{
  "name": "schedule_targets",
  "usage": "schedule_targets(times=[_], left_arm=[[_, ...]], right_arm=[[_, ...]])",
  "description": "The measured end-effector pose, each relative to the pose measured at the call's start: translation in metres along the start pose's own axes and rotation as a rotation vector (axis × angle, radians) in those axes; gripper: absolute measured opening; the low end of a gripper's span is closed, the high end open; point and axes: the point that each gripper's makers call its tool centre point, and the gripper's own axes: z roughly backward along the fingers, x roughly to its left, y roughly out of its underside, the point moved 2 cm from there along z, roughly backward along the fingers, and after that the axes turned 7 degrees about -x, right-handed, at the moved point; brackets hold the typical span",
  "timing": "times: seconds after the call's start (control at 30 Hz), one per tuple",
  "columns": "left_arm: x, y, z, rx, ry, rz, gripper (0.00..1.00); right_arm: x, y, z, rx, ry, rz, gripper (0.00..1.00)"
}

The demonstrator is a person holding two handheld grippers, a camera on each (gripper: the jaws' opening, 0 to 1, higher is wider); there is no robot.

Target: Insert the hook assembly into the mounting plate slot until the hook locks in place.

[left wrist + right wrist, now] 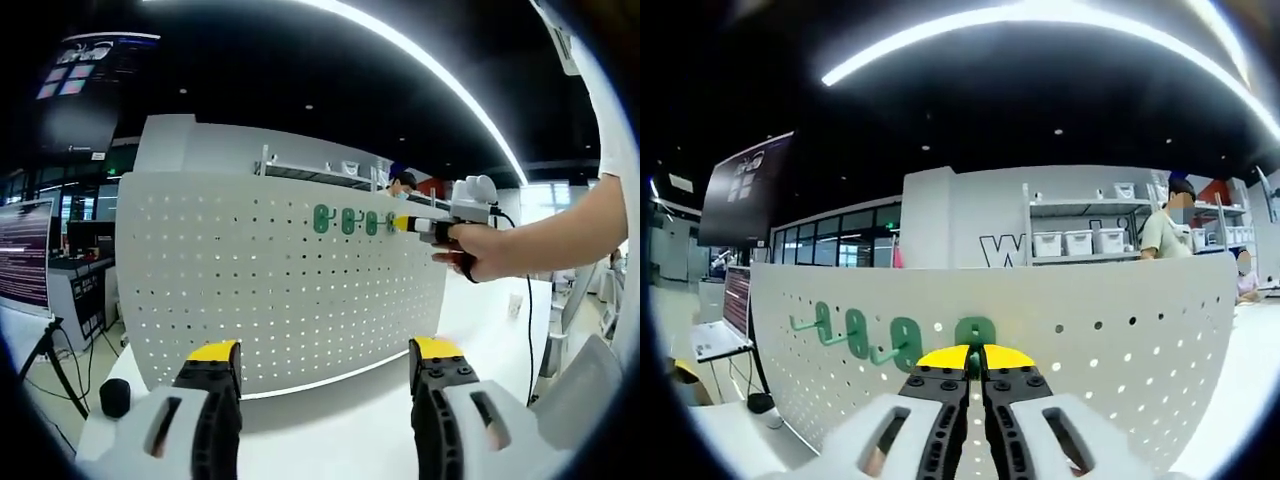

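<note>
the mounting plate [280,290] is a white perforated board standing upright on the white worktop [340,420], its face dotted with even rows of small holes. high on that face sits a row of green hooks [346,220], each with an oval green base flat against the board and a thin arm poking out toward the viewer.

in the left gripper view, the left gripper [325,375] hangs in front of the board's lower edge with its yellow-tipped black jaws spread wide and nothing between them. the right gripper [425,226] comes in from the right, carried by a person's hand [480,250], and its yellow tip meets the right end of the green row.

in the right gripper view, the right gripper [974,362] has its jaws pinched together on a green hook assembly [975,335], whose oval base sits against the board just above the yellow tips. three more green hooks [865,335] run off to the left along the same row of holes. whether the held piece is fully seated in its slot cannot be told. behind the board stand shelves with white bins [1075,242] and a person [1165,232].
</note>
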Motion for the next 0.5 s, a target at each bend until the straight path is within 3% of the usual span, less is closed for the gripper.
schedule_targets(times=[0.23,0.5], left_arm=[[-0.0012,-0.0028,-0.0005,-0.002,0.007,-0.01,0.69],[0.0009,-0.0043,0.0016,-0.004,-0.001,0.005,0.69]], right_arm=[[0.0008,-0.0001,0.0009,-0.014,0.009,0.073,0.01],[0.0014,0.0016,-0.001,-0.051,0.044,0.036,0.01]])
